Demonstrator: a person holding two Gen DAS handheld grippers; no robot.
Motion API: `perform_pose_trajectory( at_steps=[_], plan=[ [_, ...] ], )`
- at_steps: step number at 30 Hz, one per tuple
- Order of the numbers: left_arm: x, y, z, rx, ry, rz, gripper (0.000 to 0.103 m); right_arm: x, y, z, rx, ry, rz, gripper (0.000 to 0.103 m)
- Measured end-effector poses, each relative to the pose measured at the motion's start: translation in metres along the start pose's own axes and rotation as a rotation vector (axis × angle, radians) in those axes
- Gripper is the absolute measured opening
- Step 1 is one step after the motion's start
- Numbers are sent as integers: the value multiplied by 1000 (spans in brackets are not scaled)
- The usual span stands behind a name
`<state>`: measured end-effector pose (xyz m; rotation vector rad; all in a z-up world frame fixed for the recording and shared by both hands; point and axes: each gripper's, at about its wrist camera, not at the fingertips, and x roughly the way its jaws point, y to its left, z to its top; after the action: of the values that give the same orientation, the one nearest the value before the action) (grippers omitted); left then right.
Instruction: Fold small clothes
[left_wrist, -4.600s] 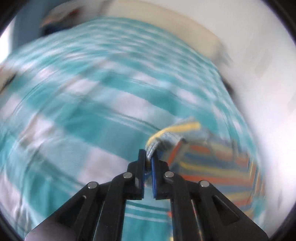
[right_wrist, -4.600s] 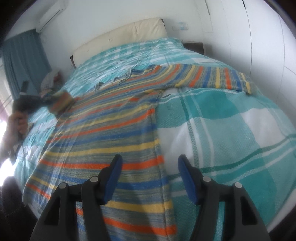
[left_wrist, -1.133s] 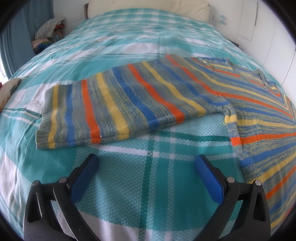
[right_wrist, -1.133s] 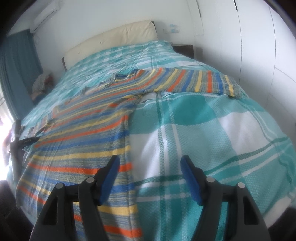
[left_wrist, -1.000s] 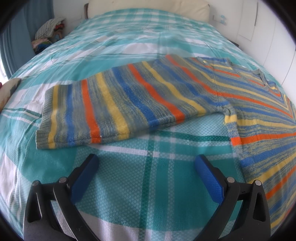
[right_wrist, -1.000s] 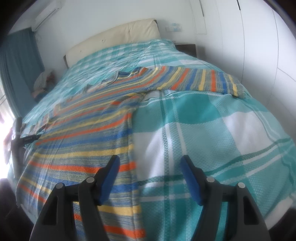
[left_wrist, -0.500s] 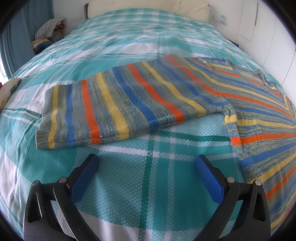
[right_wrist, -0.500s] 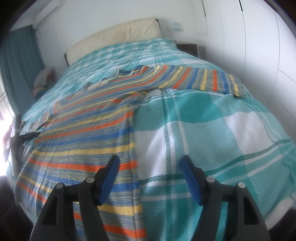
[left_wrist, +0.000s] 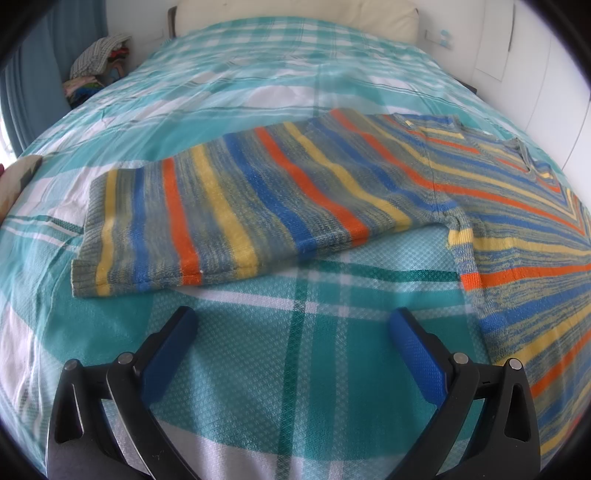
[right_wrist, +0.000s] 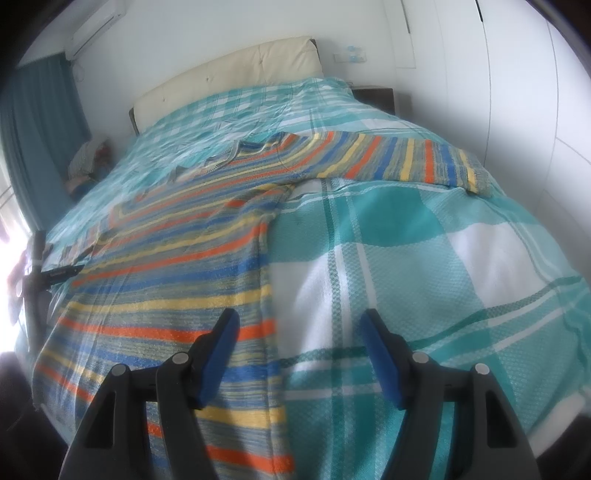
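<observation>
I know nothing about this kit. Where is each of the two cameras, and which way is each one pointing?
Left wrist: rides the left tool, low over the checked bedspread, facing the striped sweater's sleeve; its two open blue fingers show.
Right wrist: rides the right tool, looking up the bed along the sweater's side edge toward the headboard; its open fingers show.
Shared: the same sweater, bedspread and headboard.

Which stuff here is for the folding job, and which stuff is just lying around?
For the job:
- striped sweater, spread flat on the bed
- left gripper, open, holding nothing
- right gripper, open, over the sweater's side edge

Just lying about:
- checked bedspread
- pile of clothes by the curtain
- cream headboard
- dark nightstand
</observation>
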<state>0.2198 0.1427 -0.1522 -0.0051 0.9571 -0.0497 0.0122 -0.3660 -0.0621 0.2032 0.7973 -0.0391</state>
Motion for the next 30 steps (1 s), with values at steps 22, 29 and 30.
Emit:
perform_pose_trajectory(
  at_steps=[22,29,30],
  plan=[
    [-1,0,0,-1,0,0,103,1,-3,1,6,3,5,68],
    [-1,0,0,-1,1,1,103,1,-4,1,12,4,11,67],
    [-1,0,0,-1,1,1,103,2,-4,1,14,3,10,67]
  ],
)
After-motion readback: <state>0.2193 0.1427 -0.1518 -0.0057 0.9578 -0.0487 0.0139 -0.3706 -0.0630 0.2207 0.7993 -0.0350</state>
